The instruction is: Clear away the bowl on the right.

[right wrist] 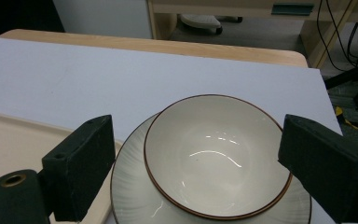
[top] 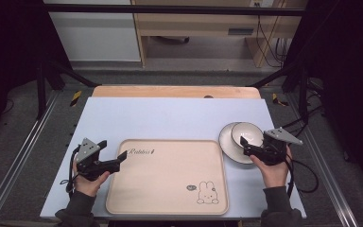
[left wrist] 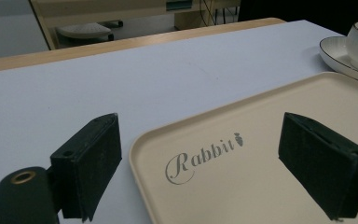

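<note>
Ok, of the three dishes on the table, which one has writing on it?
The beige tray: it carries the word "Rabbit" and a rabbit drawing. The white bowl and the white plate under it are plain.

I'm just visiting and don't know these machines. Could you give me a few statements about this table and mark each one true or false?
1. The bowl sits on the plate. True.
2. The tray holds a cup. False: nothing lies on it; it bears a rabbit drawing.
3. The right tongs are shut on the bowl. False: their jaws stand open either side of it.
4. The left tongs are open at the tray's corner. True.
5. The plate lies left of the tray. False: it is to the right.
</note>
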A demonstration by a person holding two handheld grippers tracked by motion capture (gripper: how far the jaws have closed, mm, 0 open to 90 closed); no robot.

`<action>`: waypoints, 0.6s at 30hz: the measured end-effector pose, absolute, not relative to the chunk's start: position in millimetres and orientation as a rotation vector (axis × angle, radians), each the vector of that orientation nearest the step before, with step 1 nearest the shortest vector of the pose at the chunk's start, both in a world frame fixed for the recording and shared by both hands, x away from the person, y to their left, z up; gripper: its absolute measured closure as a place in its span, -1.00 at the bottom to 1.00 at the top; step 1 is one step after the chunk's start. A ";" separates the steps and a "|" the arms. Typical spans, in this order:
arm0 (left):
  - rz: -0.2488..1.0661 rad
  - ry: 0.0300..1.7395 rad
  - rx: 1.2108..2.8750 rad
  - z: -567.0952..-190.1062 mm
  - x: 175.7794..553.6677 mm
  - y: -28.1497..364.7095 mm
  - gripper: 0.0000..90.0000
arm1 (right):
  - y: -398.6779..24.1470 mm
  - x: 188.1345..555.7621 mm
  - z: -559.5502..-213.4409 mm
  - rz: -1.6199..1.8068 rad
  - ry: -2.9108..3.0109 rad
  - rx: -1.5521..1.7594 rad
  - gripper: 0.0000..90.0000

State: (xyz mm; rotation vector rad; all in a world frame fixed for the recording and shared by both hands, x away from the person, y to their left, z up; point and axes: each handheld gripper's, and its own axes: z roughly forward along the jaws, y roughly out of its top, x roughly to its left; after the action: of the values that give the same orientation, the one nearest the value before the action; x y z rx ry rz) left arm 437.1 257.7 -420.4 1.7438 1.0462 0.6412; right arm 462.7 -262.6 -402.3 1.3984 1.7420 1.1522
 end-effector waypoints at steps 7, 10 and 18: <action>0.641 1.048 1.738 -419.9 437.1 258.4 -0.71 | -267.2 470.6 -400.6 1.125 1.739 1.414 -0.71; 0.640 1.048 1.737 -419.8 437.2 258.5 -0.71 | -268.5 475.1 -402.7 1.106 1.750 1.421 -0.68; 0.641 1.051 1.746 -421.1 437.8 257.8 -0.71 | -274.2 486.6 -404.8 1.082 1.751 1.446 -0.63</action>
State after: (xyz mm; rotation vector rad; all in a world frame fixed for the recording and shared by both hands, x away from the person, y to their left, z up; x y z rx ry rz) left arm 437.8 257.8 -421.1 1.7458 1.0509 0.6406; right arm 486.6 -274.2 -404.8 1.4462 1.7507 1.0819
